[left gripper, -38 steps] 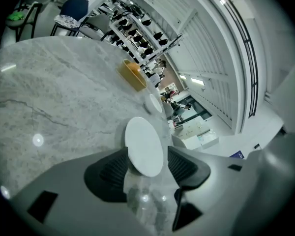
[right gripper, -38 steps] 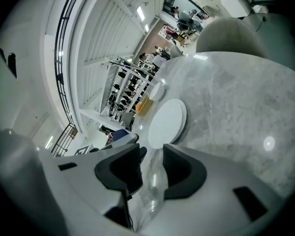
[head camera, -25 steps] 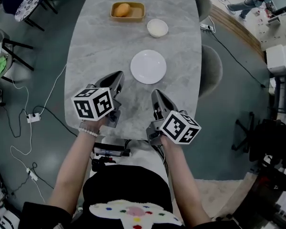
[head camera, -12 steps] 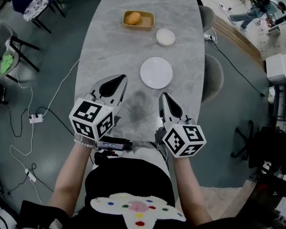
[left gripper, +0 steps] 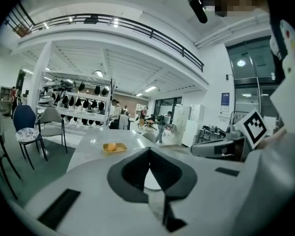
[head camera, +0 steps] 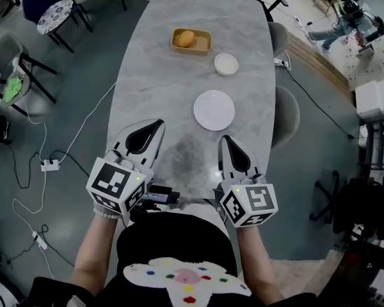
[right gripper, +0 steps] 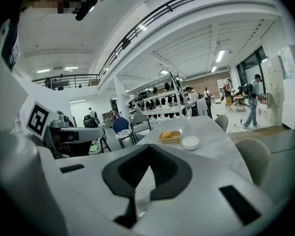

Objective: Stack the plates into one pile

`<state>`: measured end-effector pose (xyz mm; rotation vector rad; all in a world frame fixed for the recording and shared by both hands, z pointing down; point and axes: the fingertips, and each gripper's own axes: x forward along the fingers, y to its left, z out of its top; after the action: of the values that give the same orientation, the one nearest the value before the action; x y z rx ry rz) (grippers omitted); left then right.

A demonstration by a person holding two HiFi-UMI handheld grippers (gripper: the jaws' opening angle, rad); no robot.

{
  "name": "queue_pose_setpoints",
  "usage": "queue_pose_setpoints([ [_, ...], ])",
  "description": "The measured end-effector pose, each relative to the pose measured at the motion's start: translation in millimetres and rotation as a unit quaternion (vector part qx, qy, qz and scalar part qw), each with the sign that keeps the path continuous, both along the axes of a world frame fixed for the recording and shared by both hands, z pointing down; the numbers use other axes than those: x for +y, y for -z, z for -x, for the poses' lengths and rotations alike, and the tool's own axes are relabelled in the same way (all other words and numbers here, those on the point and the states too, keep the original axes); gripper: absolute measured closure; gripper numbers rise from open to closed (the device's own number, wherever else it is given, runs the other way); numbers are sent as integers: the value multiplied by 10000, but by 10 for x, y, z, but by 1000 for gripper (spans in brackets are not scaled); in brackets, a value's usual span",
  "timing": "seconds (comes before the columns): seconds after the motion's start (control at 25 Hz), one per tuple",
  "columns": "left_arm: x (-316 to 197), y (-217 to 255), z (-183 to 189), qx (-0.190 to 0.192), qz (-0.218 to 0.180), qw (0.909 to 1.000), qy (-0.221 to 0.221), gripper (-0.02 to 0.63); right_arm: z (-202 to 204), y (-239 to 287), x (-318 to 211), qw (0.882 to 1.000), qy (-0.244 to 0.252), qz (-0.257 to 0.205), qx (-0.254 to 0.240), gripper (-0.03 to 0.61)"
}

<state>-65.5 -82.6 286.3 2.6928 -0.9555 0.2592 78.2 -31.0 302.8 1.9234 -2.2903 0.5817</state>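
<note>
The left gripper (head camera: 157, 125) and right gripper (head camera: 225, 139) hang over the near end of the grey marble-patterned oval table (head camera: 147, 75), each with its jaws pressed together on nothing. The large flat white round plate (head camera: 214, 110) lies just ahead of the right gripper, apart from it. The smaller white round plate (head camera: 226, 64) sits farther up, near a yellow rectangular tray (head camera: 203, 45) holding an orange round fruit (head camera: 185, 38). Both plates look like glazed ceramic: stiff, smooth, probably slippery and easy to chip. The small one seems light enough to pinch by its raised rim and set down gently on the large one.
</note>
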Motion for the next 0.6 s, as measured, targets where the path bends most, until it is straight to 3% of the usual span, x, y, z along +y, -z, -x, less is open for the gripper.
queue_pose_setpoints([
  [0.2, 89, 14, 128, -70, -44, 9999, 64, 603, 51, 117, 49, 9990, 111, -324, 277, 576],
  [0.4, 154, -10, 245, -57, -38, 9997, 233, 603, 79, 143, 76, 9993, 99, -318, 161, 576],
  [0.6, 183, -8, 309, -13, -62, 9996, 285, 603, 121, 137, 92, 9987, 162, -326, 352, 577],
])
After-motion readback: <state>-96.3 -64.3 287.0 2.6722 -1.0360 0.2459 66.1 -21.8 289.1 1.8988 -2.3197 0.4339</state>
